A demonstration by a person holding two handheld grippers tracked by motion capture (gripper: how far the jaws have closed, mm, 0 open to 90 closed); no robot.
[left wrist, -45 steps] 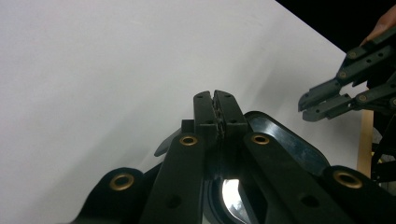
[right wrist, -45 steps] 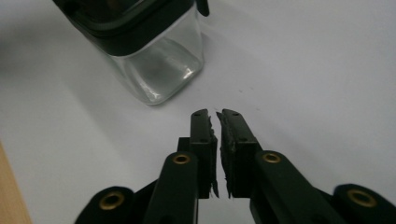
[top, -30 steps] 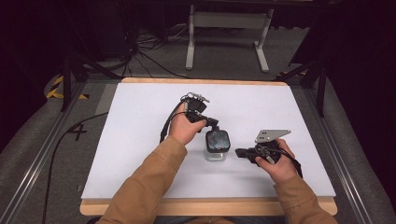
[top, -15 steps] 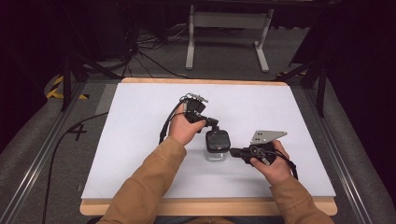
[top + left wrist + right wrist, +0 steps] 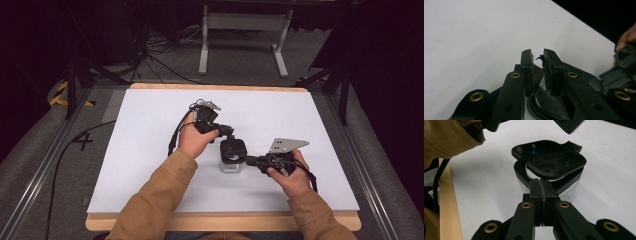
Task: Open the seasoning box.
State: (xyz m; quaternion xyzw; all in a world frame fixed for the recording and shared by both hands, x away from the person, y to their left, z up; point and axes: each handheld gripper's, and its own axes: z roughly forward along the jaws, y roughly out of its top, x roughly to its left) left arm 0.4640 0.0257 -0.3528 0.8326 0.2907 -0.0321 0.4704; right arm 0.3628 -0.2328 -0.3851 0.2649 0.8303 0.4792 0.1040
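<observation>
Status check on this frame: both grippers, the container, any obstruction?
Left gripper pinching the black lid, lid lifted off-square. Right gripper shut at the clear container rim; grip unclear. White table, nothing in the way.

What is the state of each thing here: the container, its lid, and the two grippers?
Clear container: upright on the white table, partly uncovered.
Black lid: lifted at one side, tilted, not seated on the rim.
Left gripper: jaws nearly closed on the lid's tab.
Right gripper: jaws shut, at the container's rim.
</observation>
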